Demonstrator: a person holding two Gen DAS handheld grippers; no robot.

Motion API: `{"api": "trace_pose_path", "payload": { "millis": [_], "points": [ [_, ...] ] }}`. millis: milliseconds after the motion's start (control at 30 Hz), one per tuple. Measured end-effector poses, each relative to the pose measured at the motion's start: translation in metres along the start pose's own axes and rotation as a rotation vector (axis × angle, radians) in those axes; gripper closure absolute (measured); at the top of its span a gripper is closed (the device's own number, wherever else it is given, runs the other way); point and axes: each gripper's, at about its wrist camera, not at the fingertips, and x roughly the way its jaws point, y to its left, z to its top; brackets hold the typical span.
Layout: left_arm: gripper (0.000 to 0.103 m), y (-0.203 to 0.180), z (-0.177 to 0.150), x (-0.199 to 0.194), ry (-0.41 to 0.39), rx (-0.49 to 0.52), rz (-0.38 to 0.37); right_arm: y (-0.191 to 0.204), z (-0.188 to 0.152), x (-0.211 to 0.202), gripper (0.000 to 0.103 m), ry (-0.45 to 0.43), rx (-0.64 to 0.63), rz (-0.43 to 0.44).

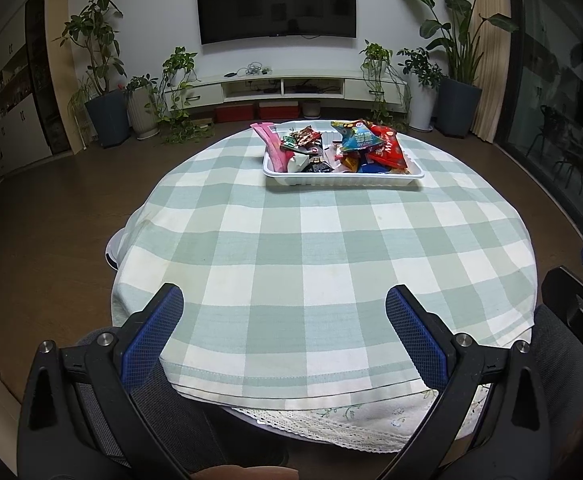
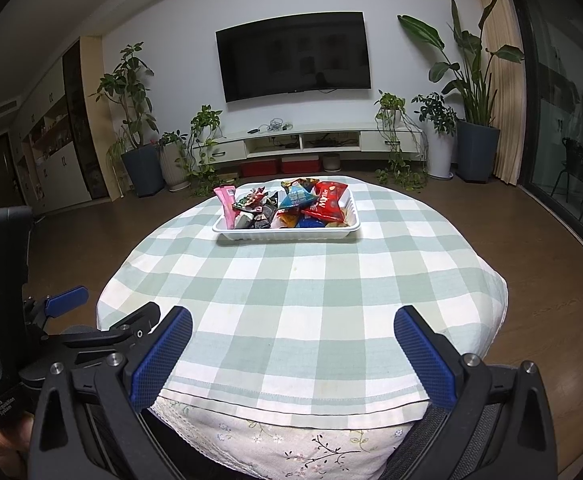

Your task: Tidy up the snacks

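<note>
Your left gripper [image 1: 283, 312] and right gripper [image 2: 293, 330] both have fingers spread apart, holding nothing; the snack tray [image 1: 343, 178] sits well ahead on the bench [image 1: 291, 248].

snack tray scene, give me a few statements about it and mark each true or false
1. The white tray sits on a checked tablecloth. True.
2. The left gripper holds a snack. False: it is open and empty.
3. A pink packet lies at the tray's left end. True.
4. The red bag lies on the cloth outside the tray. False: it is in the tray.
5. The right gripper is open. True.
</note>
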Motion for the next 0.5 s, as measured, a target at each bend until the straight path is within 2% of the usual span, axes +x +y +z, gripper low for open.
{"api": "trace_pose_path", "payload": {
  "millis": [500],
  "points": [
    [0.000, -0.0006, 0.0001, -0.0004, 0.002, 0.000, 0.002, 0.0006, 0.0012, -0.0011, 0.000, 0.001, -0.001, -0.001]
  ]
}}
